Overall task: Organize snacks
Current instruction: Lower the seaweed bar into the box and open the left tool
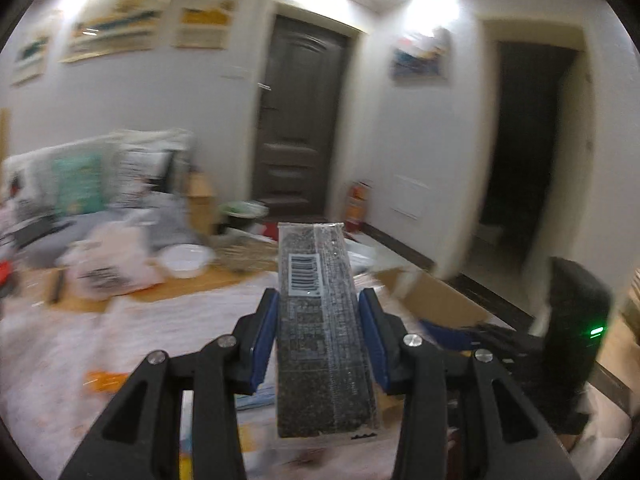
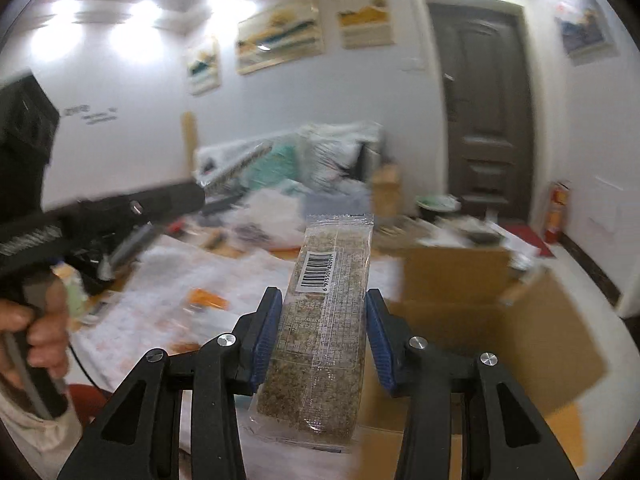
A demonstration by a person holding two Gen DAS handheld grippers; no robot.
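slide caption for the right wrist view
Right gripper clamps a pale wrapped snack bar above an open cardboard box.

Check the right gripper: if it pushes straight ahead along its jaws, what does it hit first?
Probably the open cardboard box just ahead, right of the line. The right gripper carries a pale snack bar whose tip would lead. Blur makes depth uncertain; it may pass left over the table.

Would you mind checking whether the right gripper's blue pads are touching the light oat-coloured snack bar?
Touching. The right wrist view shows both pads pressed against the light oat-coloured snack bar, no gap visible.
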